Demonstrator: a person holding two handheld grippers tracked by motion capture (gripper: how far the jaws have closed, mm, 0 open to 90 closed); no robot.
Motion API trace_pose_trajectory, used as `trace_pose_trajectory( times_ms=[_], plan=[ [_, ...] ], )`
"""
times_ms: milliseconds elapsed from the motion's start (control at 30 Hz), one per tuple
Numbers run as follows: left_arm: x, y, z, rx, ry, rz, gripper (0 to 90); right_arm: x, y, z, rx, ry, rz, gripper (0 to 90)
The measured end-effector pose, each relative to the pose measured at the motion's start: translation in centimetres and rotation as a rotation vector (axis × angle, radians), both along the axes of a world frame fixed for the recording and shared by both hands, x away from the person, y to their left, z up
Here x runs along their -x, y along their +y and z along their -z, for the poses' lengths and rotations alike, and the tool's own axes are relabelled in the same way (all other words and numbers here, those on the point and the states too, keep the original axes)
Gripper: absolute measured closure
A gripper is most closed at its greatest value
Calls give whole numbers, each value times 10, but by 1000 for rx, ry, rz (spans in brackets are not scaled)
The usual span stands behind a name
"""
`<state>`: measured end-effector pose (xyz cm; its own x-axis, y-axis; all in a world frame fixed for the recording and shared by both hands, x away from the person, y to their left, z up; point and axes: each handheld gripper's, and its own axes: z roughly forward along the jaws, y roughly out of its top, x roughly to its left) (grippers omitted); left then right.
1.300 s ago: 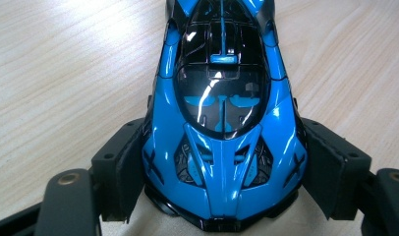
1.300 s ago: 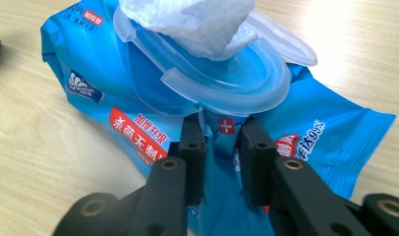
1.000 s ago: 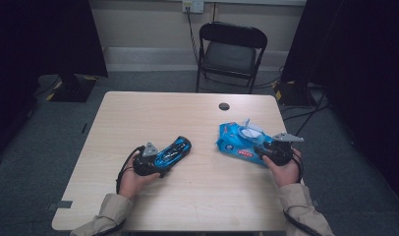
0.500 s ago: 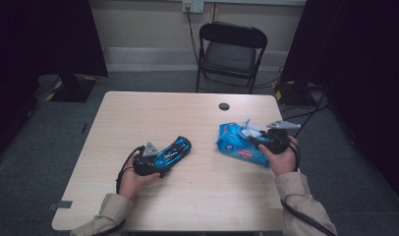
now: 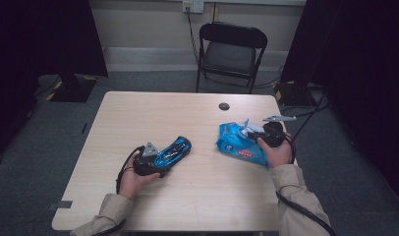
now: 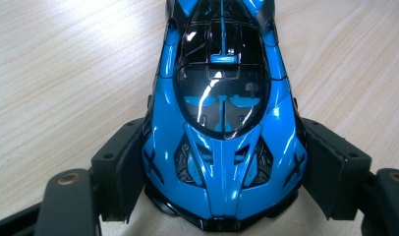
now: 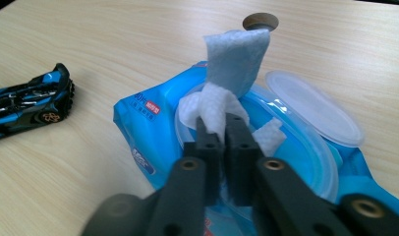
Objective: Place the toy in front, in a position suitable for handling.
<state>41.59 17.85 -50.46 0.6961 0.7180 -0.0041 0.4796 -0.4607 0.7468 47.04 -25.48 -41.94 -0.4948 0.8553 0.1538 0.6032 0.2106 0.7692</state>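
Blue on both sides of the table (image 5: 187,196): a toy car (image 5: 174,151) at the left and a pack of wipes (image 5: 239,146) at the right, well apart on the pale wood.

The left gripper (image 5: 160,160) rests low on the table, and its jaws clasp the car by the flanks. In the left gripper view the black pads (image 6: 120,169) press against the car (image 6: 222,123) just behind its glossy canopy, one on each side, and the car lies flat on the wood, pointing away from the hand. The left hand (image 5: 133,174) grips the tool from behind, its cable looping beside the wrist.

The right gripper (image 5: 251,132) sits over the pack, near the table's right edge. Its jaws have just been closing and now stand pinched tight on a wipe (image 7: 227,83); in the right gripper view the two pads (image 7: 207,147) meet on the white sheet, which rises from the pack's (image 7: 153,132) round opening and stands up above the jaws. The clear lid (image 7: 310,105) lies flipped open on the far side of the opening. A second bit of tissue (image 7: 269,135) pokes out just beside the jaws. The right hand (image 5: 276,150) holds the tool beside the pack's right end.

Beyond the pack a small dark round cap (image 5: 224,106) sits in the tabletop. A black folding chair (image 5: 229,51) stands behind the table.
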Motion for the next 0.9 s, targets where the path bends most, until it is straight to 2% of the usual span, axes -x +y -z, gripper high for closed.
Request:
trace_pose_trajectory(
  times_ms=[167, 267, 367, 533, 900],
  plan=[
    [0, 0, 0, 0, 0, 0, 255, 0, -3, -3, 6, -1, -2, 900],
    [0, 0, 0, 0, 0, 0, 255, 1, -4, -10, 13, -11, 5, 900],
    [0, 0, 0, 0, 0, 0, 255, 0, -5, -15, 13, -2, 6, 900],
    [0, 0, 0, 1, 0, -1, 255, -1, -8, -23, -12, -1, 5, 900],
    [0, 0, 0, 0, -1, -2, 255, -3, -8, -35, -15, -19, 8, 900]
  ],
)
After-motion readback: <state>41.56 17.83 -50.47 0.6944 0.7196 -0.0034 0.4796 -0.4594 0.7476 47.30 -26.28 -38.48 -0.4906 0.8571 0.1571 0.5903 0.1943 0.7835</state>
